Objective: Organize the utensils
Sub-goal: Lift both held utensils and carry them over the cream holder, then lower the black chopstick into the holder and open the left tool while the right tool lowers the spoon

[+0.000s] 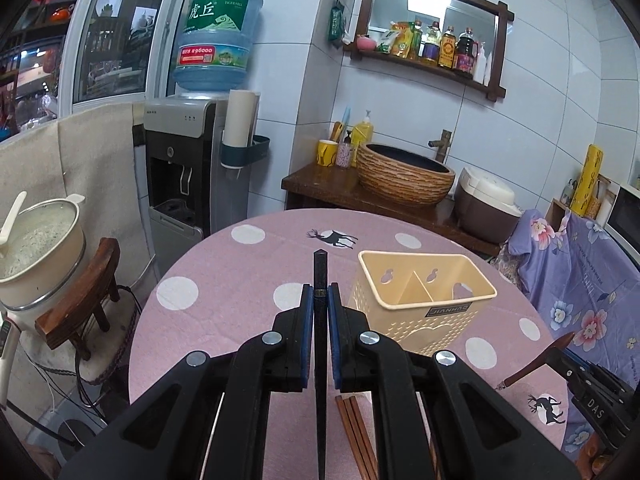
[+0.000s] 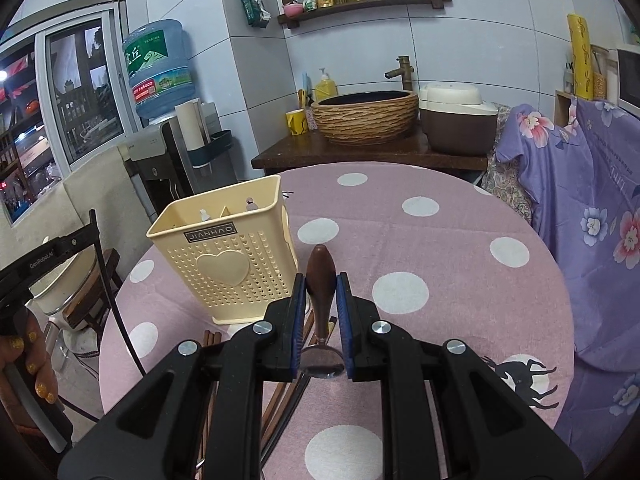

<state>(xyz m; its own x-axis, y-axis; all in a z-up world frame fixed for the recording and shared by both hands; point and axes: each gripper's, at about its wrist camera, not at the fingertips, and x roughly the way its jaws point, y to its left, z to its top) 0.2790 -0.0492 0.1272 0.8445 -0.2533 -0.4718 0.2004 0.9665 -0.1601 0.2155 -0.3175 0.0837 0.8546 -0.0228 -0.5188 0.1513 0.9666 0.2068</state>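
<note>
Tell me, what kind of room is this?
Probably a home kitchen or dining corner. There is a water dispenser by the wall, a shelf of sauce bottles, a rice cooker beside a basin, and a round table.

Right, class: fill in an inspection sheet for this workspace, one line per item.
Surface: round table, pink polka-dot cloth.
Job's things: cream utensil holder, upright, appears empty; brown chopsticks lying on cloth.
Clutter: nothing seen.
Grippers: left gripper shut on black chopstick; right gripper shut on spoon with wooden handle.
Cables: cords on floor by pot.
Surroundings: water dispenser, basin, rice cooker.
</note>
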